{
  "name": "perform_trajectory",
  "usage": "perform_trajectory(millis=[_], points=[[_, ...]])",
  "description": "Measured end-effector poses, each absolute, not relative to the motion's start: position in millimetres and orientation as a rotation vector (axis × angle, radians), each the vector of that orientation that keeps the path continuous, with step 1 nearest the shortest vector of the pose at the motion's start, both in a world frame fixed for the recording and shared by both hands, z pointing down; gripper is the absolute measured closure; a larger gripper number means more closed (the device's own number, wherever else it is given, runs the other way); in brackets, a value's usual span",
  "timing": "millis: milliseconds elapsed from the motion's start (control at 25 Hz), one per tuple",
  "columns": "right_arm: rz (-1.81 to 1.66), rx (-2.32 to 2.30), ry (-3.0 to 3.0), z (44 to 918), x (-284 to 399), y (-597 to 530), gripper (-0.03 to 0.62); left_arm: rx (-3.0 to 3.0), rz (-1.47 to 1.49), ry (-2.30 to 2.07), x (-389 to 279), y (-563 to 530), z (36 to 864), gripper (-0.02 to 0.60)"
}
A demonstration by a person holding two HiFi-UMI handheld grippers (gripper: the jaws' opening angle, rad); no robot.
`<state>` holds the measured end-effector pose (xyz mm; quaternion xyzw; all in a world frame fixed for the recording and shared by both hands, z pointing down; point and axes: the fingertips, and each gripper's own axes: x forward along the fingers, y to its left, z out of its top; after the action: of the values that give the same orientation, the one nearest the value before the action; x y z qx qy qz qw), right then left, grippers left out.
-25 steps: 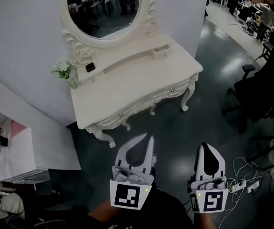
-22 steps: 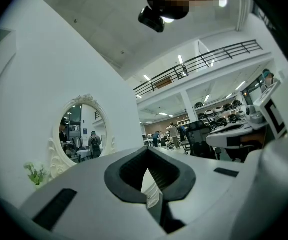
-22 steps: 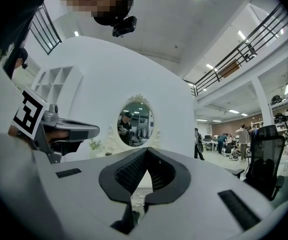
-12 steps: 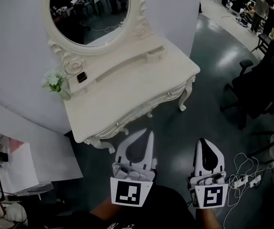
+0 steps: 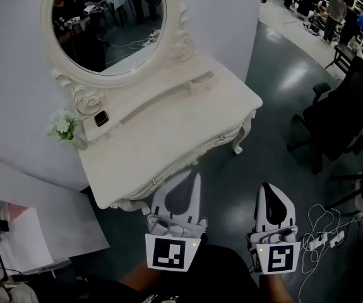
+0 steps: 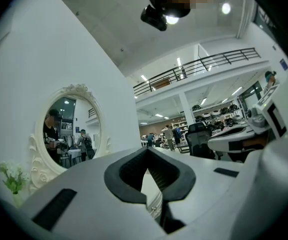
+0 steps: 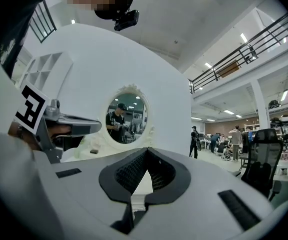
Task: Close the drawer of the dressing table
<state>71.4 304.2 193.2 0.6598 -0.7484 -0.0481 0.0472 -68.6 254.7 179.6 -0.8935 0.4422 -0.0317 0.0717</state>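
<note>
The white dressing table point(image 5: 168, 131) with its oval mirror point(image 5: 102, 21) stands against a curved wall. A small drawer point(image 5: 200, 79) on its upper shelf, at the right, sticks out a little. The front apron carries small knobs point(image 5: 221, 137). My left gripper point(image 5: 196, 175) is shut and empty, its tip just short of the table's front edge. The right gripper point(image 5: 267, 187) is shut and empty over the dark floor, right of the table. In the left gripper view the jaws point(image 6: 148, 150) point level toward the mirror. In the right gripper view the shut jaws point(image 7: 147, 150) do the same.
A vase of white flowers point(image 5: 64, 128) and a small dark object point(image 5: 101, 118) sit on the table's left. A black office chair point(image 5: 342, 118) stands at the right. Cables and a power strip point(image 5: 323, 238) lie on the floor. A white board point(image 5: 42, 201) leans at the left.
Both grippers have come nearer the dressing table, which has slid left and down in the head view. The jaws have stayed shut.
</note>
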Motion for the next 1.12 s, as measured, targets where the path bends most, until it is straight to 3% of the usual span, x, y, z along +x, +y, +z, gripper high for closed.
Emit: perform_trajectory(millis=[1120], points=[[-0.158,2.101,-2.202,204,103,207,0.595,-2.689,-0.128,1.284,-54,149,192,0.581]])
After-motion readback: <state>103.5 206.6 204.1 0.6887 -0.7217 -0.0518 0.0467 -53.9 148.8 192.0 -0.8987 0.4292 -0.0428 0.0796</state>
